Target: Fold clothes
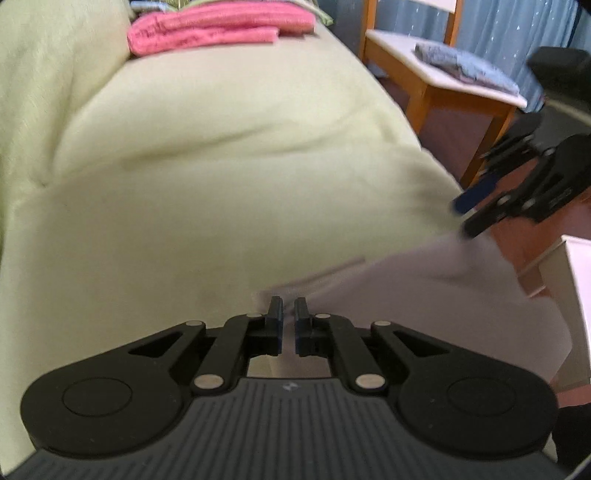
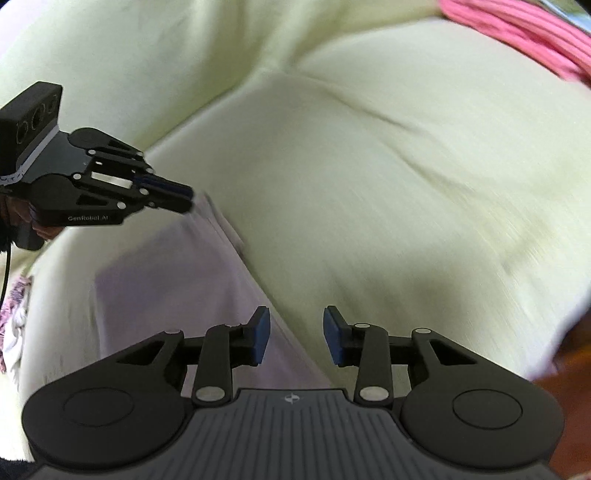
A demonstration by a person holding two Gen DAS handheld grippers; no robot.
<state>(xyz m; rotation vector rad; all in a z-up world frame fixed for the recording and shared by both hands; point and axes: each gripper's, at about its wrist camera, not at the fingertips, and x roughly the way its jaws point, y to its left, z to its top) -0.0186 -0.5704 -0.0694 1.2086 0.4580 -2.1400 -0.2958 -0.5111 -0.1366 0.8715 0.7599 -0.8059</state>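
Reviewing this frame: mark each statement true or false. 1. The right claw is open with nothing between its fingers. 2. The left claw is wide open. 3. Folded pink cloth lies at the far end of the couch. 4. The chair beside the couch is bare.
1. True: the right claw stands open, nothing pinched.
2. False: the left claw is shut, at the edge of the pale lilac garment.
3. True: the pink cloth lies folded on the green couch.
4. False: the wooden chair holds a folded grey-blue cloth.
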